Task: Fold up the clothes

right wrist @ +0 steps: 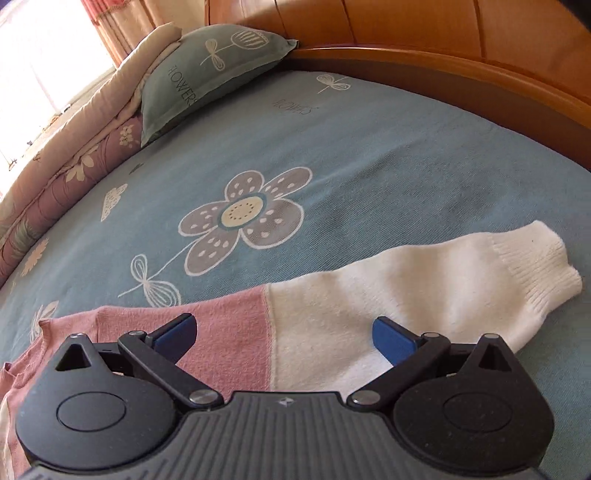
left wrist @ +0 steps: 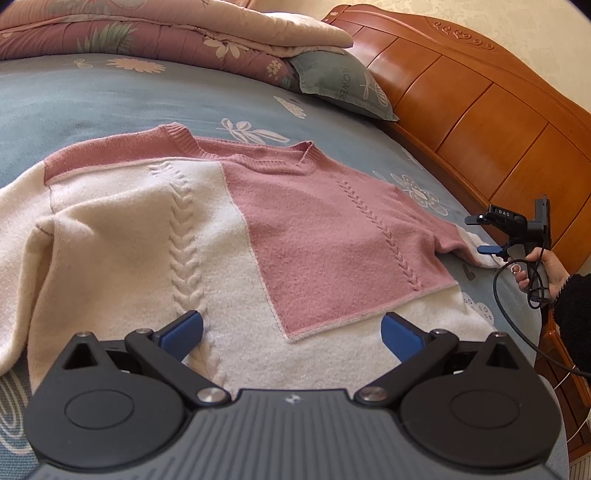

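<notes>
A pink and white knit sweater [left wrist: 229,236] lies spread flat on the blue flowered bedsheet [left wrist: 110,96], neckline toward the far side. My left gripper [left wrist: 291,332] hovers open over its white lower body, nothing between the blue pads. In the right wrist view the sweater's right sleeve [right wrist: 332,314] stretches out, pink then white, ending in a ribbed cuff [right wrist: 535,269]. My right gripper [right wrist: 284,338] stands open just above that sleeve at the colour seam. The left wrist view shows the right gripper [left wrist: 487,236] from the side at the sleeve's end, held by a hand [left wrist: 543,269].
A folded floral quilt [left wrist: 155,33] and a grey-green pillow [left wrist: 343,81] lie at the far side of the bed. The wooden headboard [left wrist: 480,103] runs along the right. A black cable [left wrist: 517,317] hangs from the right gripper. Curtains [right wrist: 122,22] hang by a bright window.
</notes>
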{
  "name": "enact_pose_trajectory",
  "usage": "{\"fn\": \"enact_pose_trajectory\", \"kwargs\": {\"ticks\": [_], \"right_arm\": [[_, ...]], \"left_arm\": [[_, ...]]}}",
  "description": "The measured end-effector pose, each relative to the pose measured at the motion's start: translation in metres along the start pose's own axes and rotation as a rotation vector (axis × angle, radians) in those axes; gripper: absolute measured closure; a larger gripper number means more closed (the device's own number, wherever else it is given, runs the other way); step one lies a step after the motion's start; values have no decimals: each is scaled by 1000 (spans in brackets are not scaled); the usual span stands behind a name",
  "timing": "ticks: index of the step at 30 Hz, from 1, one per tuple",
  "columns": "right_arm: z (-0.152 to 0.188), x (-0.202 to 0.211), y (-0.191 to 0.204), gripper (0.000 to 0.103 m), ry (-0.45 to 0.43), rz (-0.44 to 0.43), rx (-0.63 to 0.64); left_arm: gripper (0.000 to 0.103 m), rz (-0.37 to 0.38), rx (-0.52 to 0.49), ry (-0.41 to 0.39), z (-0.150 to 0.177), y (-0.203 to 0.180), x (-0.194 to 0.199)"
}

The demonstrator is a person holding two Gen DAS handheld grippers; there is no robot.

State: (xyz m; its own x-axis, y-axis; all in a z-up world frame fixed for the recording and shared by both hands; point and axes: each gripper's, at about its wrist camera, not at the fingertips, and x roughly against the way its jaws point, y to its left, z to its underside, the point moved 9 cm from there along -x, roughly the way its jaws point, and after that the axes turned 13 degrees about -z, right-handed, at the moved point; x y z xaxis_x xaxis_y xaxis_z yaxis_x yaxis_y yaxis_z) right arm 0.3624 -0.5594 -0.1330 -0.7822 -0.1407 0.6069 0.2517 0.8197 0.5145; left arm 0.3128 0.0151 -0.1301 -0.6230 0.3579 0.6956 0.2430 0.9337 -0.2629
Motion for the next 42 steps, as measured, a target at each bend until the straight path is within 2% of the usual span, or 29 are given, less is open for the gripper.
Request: {"fn": "enact_pose_trajectory", "kwargs": {"ticks": [2, 5, 8, 11, 15, 17, 19, 24, 27, 29, 31, 33, 36, 39, 42], "right_arm": [[-12, 11, -10, 0, -37, 32, -21], [-26, 19, -14, 0, -78, 42, 21], [-22, 6, -36, 0, -26, 91, 11], [-22, 6, -57, 0, -30, 155, 106], [-35, 16, -72, 0, -42, 182, 28], [-36, 17, -62, 0, -23, 202, 3], [-28, 11, -37, 0, 31, 185, 32], [19, -14, 57, 0, 180, 135, 277], [55, -27, 107, 0, 233, 73, 448], [76, -36, 116, 0, 266, 110, 524], [89, -38, 110, 0, 276, 127, 508], [91, -26, 100, 0, 246, 109, 434], [93, -7, 100, 0, 262, 119, 402], [89, 10, 122, 0, 251, 101, 423], [93, 15, 162, 0, 235, 27, 466]], "left_arm": [[1, 0, 0, 0, 0, 0, 0], [1, -6, -10, -3, 1, -1, 0], [1, -15, -27, -7, 1, -2, 0], [1, -14, -21, -10, 1, -2, -2], [1, -5, -15, -16, 0, -1, -2], [1, -7, -17, -16, 1, -1, -2], [1, -11, -21, -17, 1, -2, -2], [1, -24, -36, -14, 2, -3, -1], [1, -31, -56, -19, 3, -4, -1], [1, -33, -65, -24, 4, -4, -2], [1, -35, -69, -24, 4, -5, -1], [1, -34, -69, -23, 4, -5, -1], [1, -36, -68, -20, 4, -5, -1], [1, -44, -75, -18, 4, -6, -1], [1, -38, -69, -19, 4, -5, -1]]}}
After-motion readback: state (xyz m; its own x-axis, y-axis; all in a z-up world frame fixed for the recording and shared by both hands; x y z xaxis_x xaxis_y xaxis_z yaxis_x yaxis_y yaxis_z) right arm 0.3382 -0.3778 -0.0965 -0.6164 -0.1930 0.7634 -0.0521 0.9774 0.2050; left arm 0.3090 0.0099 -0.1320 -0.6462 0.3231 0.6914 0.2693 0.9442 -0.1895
